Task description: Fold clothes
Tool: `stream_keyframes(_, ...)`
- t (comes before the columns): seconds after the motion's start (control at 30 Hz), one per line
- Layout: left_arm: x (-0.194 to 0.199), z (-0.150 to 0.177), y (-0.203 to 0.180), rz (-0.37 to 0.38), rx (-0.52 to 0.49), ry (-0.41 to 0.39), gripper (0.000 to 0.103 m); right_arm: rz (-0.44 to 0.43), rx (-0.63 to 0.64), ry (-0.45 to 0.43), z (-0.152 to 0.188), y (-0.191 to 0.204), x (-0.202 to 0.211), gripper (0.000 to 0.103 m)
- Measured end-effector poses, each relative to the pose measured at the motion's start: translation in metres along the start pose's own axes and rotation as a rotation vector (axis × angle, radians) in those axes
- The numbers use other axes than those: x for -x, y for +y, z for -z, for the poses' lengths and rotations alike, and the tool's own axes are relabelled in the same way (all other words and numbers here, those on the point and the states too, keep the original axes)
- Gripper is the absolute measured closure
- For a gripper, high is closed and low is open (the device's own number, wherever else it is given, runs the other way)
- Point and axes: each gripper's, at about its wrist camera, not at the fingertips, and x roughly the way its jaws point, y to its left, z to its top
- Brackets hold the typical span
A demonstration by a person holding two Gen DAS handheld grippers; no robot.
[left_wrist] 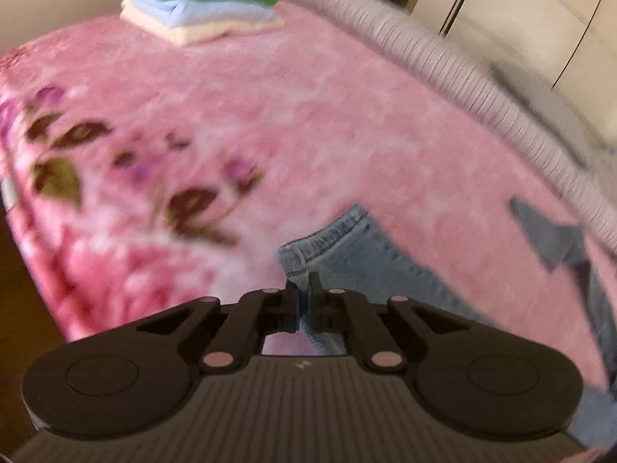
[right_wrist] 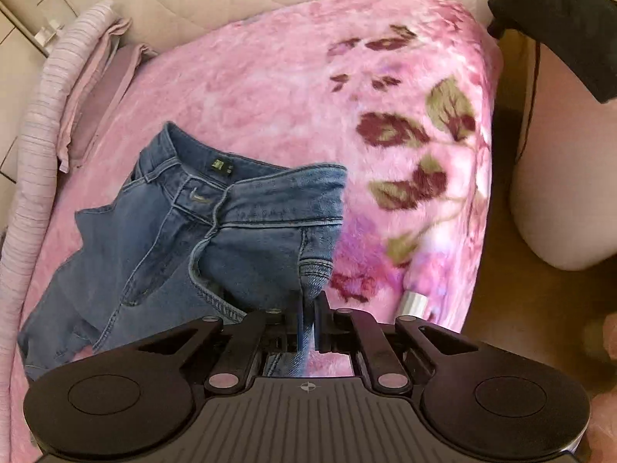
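The left gripper (left_wrist: 304,289) has its jaws drawn nearly together, pinching a fold of blue denim at the edge of the jeans (left_wrist: 370,254); the cloth shows between the two black fingers and runs down behind them toward the gripper body. The right gripper (right_wrist: 310,305) is likewise pressed almost closed, with a narrow strip of the jeans (right_wrist: 216,223) caught between its fingers just below a stitched belt loop. Both grippers tilt steeply downward over the bed, each looking along its fingers at the pink floral blanket (left_wrist: 270,115) that covers it. In the right wrist view the jeans lie rumpled on the blanket ahead and to the left of the gripper, waistband open toward the camera, the inner label and the buttonhole showing, and the fabric rises from the blanket up into the fingers. In the left wrist view the denim stretches from the fingers off to the right, where it is blurred. At the far end of the bed a stack of folded clothes (left_wrist: 200,4) rests on the blanket, well apart from both grippers: green on top of pale blue on top of cream. A ribbed lilac cover (left_wrist: 443,61) runs along the blanket's far edge.
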Motion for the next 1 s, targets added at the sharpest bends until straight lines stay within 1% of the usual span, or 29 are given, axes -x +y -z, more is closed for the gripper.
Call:
stream_keyframes(0.03, -0.006, 0.004, 0.004, -0.027, -0.001, 0.033, 0.091, 0.016, -0.009, 0.031, 0.000, -0.002, -0.006, 0.097)
stream_keyframes(0.07, -0.009, 0.007, 0.006, -0.039, -0.012, 0.048, 0.091, 0.033, -0.019, 0.064, 0.001, -0.005, -0.012, 0.094)
stream_keyframes(0.13, -0.008, 0.003, -0.002, -0.070, -0.074, 0.065, 0.091, 0.110, 0.000, 0.096, -0.002, 0.000, -0.015, 0.068)
stream_keyframes(0.17, -0.003, -0.001, -0.005, -0.087, -0.089, 0.064, 0.088, 0.137, 0.037, 0.080, -0.004, 0.005, -0.009, 0.064)
stream_keyframes(0.2, 0.003, -0.004, -0.005, -0.118, -0.086, 0.051, 0.083, 0.163, 0.076, 0.063, -0.007, 0.011, -0.003, 0.061)
stream_keyframes(0.23, 0.010, -0.007, -0.002, -0.159, -0.074, 0.035, 0.081, 0.193, 0.112, 0.044, -0.009, 0.019, 0.003, 0.060)
stream_keyframes(0.27, 0.016, -0.009, 0.000, -0.201, -0.063, 0.019, 0.081, 0.256, 0.135, 0.011, -0.011, 0.027, 0.011, 0.059)
stream_keyframes(0.3, 0.023, -0.011, 0.003, -0.228, -0.034, 0.009, 0.086, 0.290, 0.140, -0.022, -0.011, 0.030, 0.019, 0.059)
stream_keyframes(0.33, 0.030, -0.013, 0.005, -0.245, 0.007, 0.003, 0.086, 0.323, 0.143, -0.055, -0.012, 0.033, 0.028, 0.058)
stream_keyframes(0.37, 0.037, -0.014, 0.007, -0.263, 0.049, -0.003, 0.086, 0.296, 0.130, -0.083, -0.013, 0.035, 0.034, 0.058)
stream_keyframes(0.4, 0.042, -0.014, 0.003, -0.232, 0.082, 0.001, 0.086, 0.266, 0.115, -0.111, -0.014, 0.038, 0.040, 0.058)
stream_keyframes(0.43, 0.043, -0.012, -0.009, -0.178, 0.087, 0.016, 0.085, 0.229, 0.124, -0.097, -0.015, 0.043, 0.037, 0.058)
stream_keyframes(0.5, 0.036, -0.006, -0.047, -0.093, 0.032, 0.063, 0.083, 0.154, 0.145, -0.064, -0.018, 0.055, 0.029, 0.058)
stream_keyframes(0.57, 0.022, 0.003, -0.092, 0.000, -0.004, 0.121, 0.082, 0.107, 0.219, 0.012, -0.015, 0.074, 0.008, 0.058)
stream_keyframes(0.63, 0.010, 0.013, -0.133, 0.099, 0.032, 0.170, 0.081, 0.057, 0.290, 0.067, -0.009, 0.097, -0.014, 0.058)
stream_keyframes(0.67, 0.004, 0.019, -0.152, 0.149, 0.062, 0.195, 0.080, 0.014, 0.293, 0.092, -0.007, 0.105, -0.023, 0.058)
stream_keyframes(0.73, -0.011, 0.029, -0.189, 0.244, 0.128, 0.243, 0.079, -0.095, 0.249, 0.148, -0.005, 0.122, -0.042, 0.058)
stream_keyframes(0.83, -0.034, 0.037, -0.235, 0.331, 0.198, 0.274, 0.079, -0.221, 0.175, 0.240, -0.006, 0.146, -0.073, 0.058)
stream_keyframes(0.87, -0.042, 0.038, -0.250, 0.356, 0.218, 0.280, 0.079, -0.232, 0.177, 0.258, -0.006, 0.155, -0.083, 0.058)
stream_keyframes(1.0, -0.081, 0.032, -0.296, 0.429, 0.324, 0.317, 0.077, -0.225, 0.210, 0.286, -0.006, 0.180, -0.108, 0.058)
